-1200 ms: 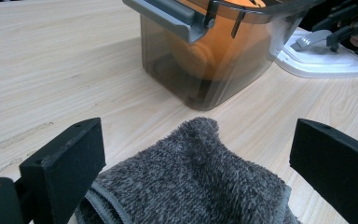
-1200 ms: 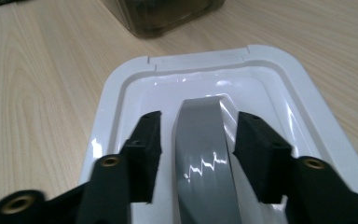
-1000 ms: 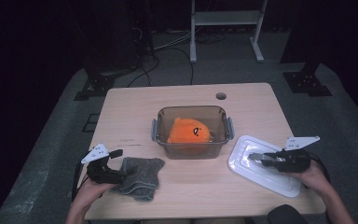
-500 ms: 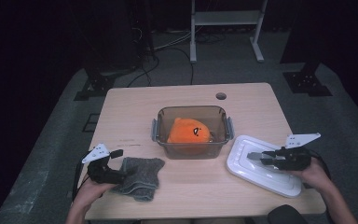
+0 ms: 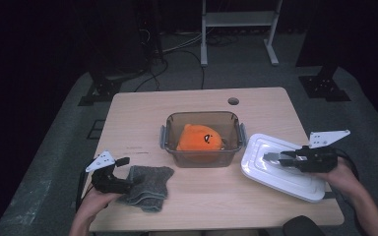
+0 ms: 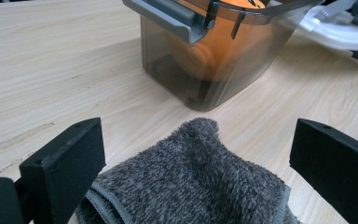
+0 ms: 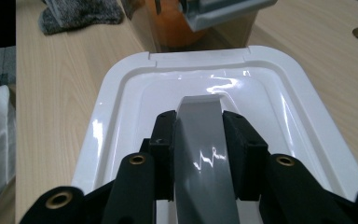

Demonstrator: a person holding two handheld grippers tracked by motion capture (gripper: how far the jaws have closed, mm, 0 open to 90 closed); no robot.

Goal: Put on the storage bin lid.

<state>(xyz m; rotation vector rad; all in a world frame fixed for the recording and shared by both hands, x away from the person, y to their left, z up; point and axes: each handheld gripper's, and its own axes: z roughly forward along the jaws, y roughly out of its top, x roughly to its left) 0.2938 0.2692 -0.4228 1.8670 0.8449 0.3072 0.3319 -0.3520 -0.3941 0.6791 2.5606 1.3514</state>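
Note:
A clear grey container [image 5: 202, 114] stands mid-table with an orange plush toy [image 5: 199, 139] inside. To its right, my right gripper [image 5: 270, 158] is shut on the grey handle [image 7: 203, 140] of the white lid [image 5: 275, 172], which hangs just above the table. The right gripper view shows both pads [image 7: 240, 135] pressing the handle's sides. At the front left lies a folded grey towel [image 5: 147, 189]. My left gripper [image 6: 200, 158] rests there, open, with its jaws standing wide on either side of the towel [image 6: 191, 186] and not pressing it.
A round cable hole [image 5: 233, 101] sits near the table's far edge. The container's grey side latch [image 6: 168, 16] faces the left gripper. Dark floor, cables and a white frame [image 5: 238, 19] lie beyond the table.
My right gripper has risen with the lid held by its handle, and the lid has come up off the table. The left hand and the towel have stayed put.

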